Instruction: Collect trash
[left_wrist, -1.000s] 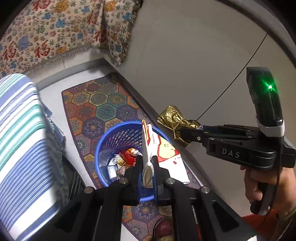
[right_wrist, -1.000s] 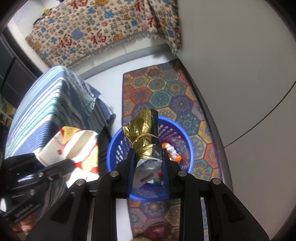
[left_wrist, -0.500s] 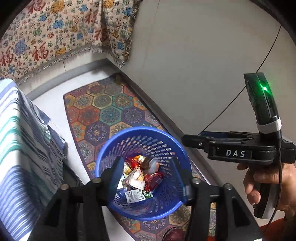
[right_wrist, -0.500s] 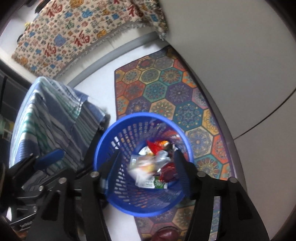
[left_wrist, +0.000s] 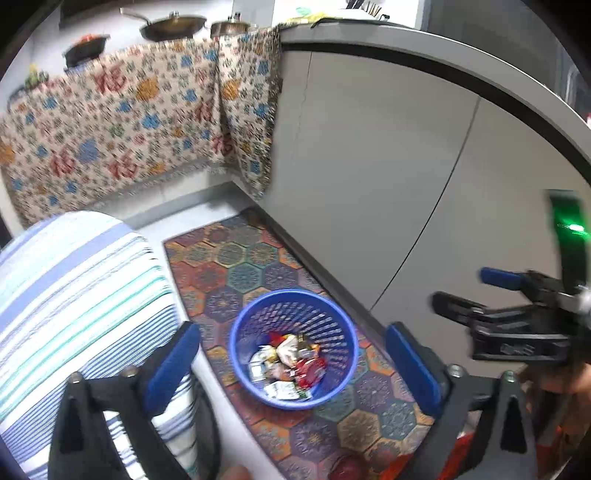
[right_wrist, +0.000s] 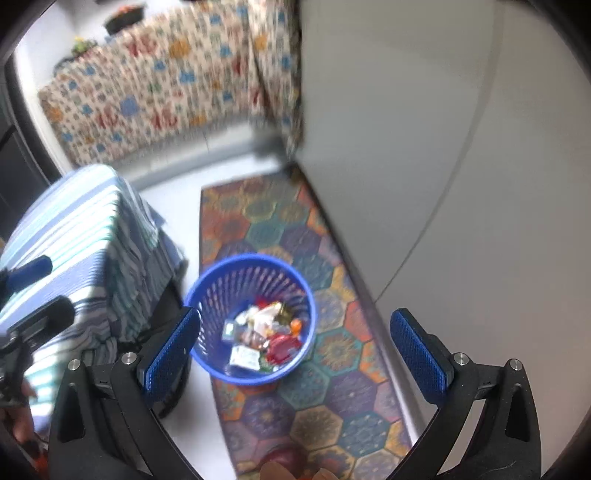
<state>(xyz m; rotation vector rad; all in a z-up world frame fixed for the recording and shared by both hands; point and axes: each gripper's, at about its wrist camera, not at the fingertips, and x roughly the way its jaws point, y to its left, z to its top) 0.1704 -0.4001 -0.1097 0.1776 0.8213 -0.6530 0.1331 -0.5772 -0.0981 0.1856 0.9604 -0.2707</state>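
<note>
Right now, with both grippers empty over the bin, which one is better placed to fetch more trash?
Neither clearly: the left hand-held gripper and right hand-held gripper are both open above the blue basket. No loose trash shows outside it.

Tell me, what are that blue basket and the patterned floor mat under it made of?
The blue basket looks like moulded plastic: uniform colour, smooth rolled rim, regular slots through its wall. The floor mat seems a thin printed textile or vinyl, flat with coloured hexagon medallions; the blur leaves its weave unclear.
</note>
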